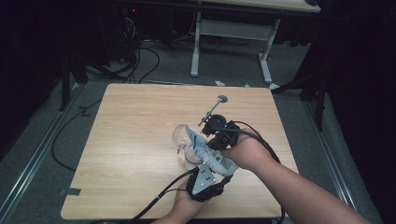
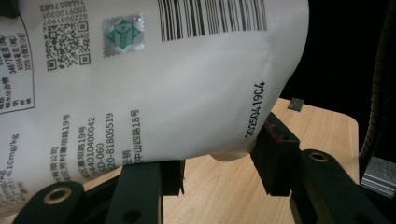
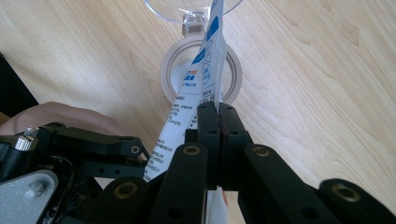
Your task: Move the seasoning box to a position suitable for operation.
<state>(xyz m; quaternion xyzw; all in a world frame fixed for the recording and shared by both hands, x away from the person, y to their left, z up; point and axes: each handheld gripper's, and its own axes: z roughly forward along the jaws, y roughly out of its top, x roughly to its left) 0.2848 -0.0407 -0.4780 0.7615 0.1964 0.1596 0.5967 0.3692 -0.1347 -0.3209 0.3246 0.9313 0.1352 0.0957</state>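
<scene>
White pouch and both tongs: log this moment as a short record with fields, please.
pouch: white printed pouch, barcode side toward the left gripper view, held over the table
right tongs: shut on the pouch edge
left tongs: jaws either side of the pouch's bulging end, right pad touching it; grip unclear
below pouch: clear plastic container and a roll of tape
also on table: metal spoon-like tool

The white pouch [image 2: 154, 84] bears a barcode, "2025041904" and "020-81805519".
</scene>
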